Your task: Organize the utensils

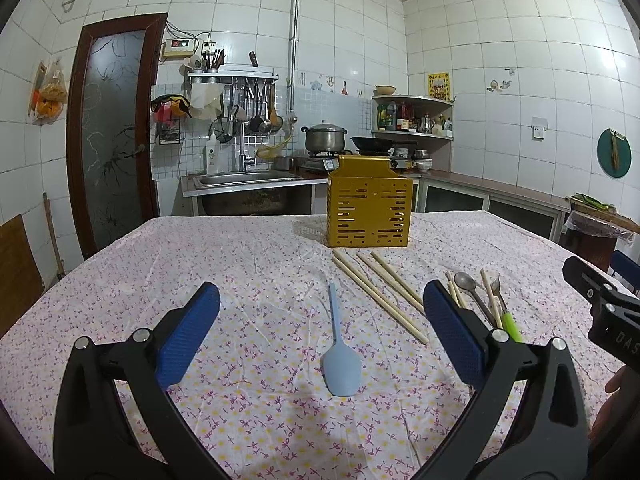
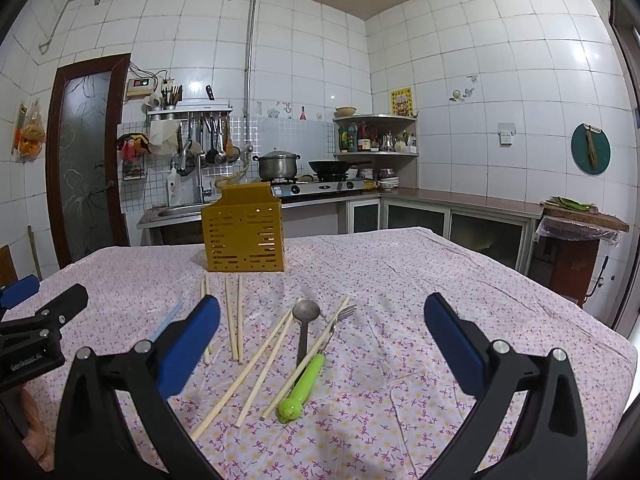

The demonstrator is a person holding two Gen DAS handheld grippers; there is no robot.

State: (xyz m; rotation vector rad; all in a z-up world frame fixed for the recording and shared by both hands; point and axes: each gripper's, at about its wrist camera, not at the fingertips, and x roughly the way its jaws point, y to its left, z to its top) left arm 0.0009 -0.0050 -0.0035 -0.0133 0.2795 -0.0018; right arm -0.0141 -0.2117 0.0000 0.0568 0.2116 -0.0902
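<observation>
We hold both the left tongs [image 1: 322, 312] and right tongs [image 2: 322, 312] apart and empty above the table [image 1: 248, 256]; the blue spoon [image 1: 340, 354] lies at six o'clock of the yellow holder [image 1: 369, 212].

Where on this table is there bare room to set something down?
Bare cloth lies left of the blue spoon, and right of the green-handled fork out to the table edge. It is crowded between them: chopsticks, metal spoon, fork, all in front of the yellow holder.

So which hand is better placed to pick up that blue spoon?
Left. The blue spoon lies centred between its open fingers; in the right view it sits off to the side, behind a finger.
</observation>
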